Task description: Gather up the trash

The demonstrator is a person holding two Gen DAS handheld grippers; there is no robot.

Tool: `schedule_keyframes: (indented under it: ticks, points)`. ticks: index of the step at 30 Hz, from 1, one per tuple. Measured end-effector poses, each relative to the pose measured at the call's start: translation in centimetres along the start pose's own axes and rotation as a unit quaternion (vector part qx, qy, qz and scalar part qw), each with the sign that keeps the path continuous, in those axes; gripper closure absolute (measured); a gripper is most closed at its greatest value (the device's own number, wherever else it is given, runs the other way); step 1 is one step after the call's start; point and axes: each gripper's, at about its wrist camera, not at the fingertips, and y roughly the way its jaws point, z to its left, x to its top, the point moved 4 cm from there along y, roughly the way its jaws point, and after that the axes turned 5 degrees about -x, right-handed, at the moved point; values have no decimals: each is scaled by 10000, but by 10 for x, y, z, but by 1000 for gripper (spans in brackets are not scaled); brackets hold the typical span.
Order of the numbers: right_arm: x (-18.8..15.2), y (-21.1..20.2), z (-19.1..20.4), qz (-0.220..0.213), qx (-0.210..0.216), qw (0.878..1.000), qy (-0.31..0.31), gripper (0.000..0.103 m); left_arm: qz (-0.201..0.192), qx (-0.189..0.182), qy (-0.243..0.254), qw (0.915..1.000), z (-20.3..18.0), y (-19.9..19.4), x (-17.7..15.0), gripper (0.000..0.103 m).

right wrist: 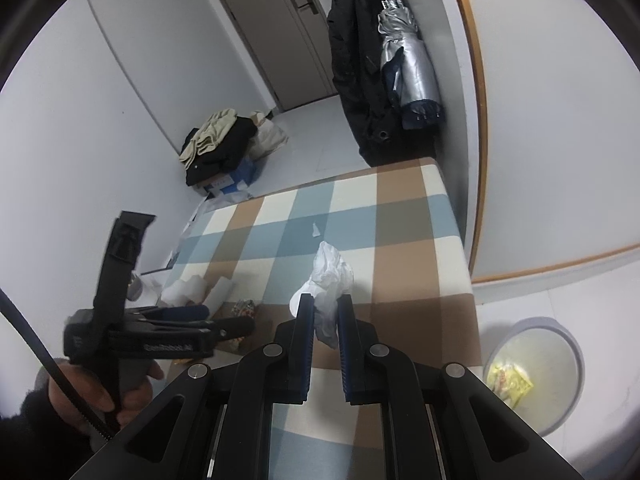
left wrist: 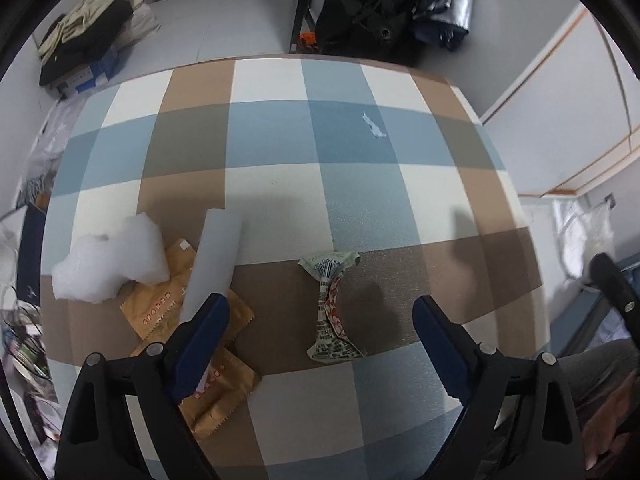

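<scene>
On the checked blue, tan and cream bench [left wrist: 280, 192], a crumpled printed paper wrapper with red and white markings and a barcode [left wrist: 334, 308] lies flat on a brown square, between the widely spread blue pads of the left tongs [left wrist: 320, 320], which hang above it and touch nothing. To the left of that wrapper, just beside the left pad, sit flat orange-brown paper envelopes with red boxes [left wrist: 192, 320], with a white rectangular foam strip [left wrist: 212, 260] lying across them and a lumpy white foam chunk [left wrist: 108, 264] at their far left edge. Well beyond the wrapper, toward the far side of the bench, a small torn scrap of white paper [left wrist: 374, 126] rests on a blue square. The right tongs [right wrist: 324, 312] are pinched nearly closed on a crumpled white plastic bag or tissue wad [right wrist: 330, 276], which sticks up past the pads above the bench. Right of the wrapper's end of the bench, down on the floor, stands a round grey waste bin [right wrist: 560, 340] with yellow packaging inside. A hand [right wrist: 100, 392] in a dark sleeve grips the handle of the left tongs.
</scene>
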Motion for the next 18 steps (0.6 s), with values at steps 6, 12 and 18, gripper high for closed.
schedule_keyframes:
  ticks: [6, 12, 18]
  points:
    - [-1, -2, 0, 20, 31, 10000, 19, 92, -13, 131, 303, 9995, -11, 3, -6, 26]
    - [-2, 0, -9, 101, 32, 9997, 234, 92, -5, 280, 352, 9990, -6, 3, -9, 57]
    - [-8, 7, -10, 253, 18, 9993, 292, 92, 102, 296, 450, 9985, -10, 5, -13, 90]
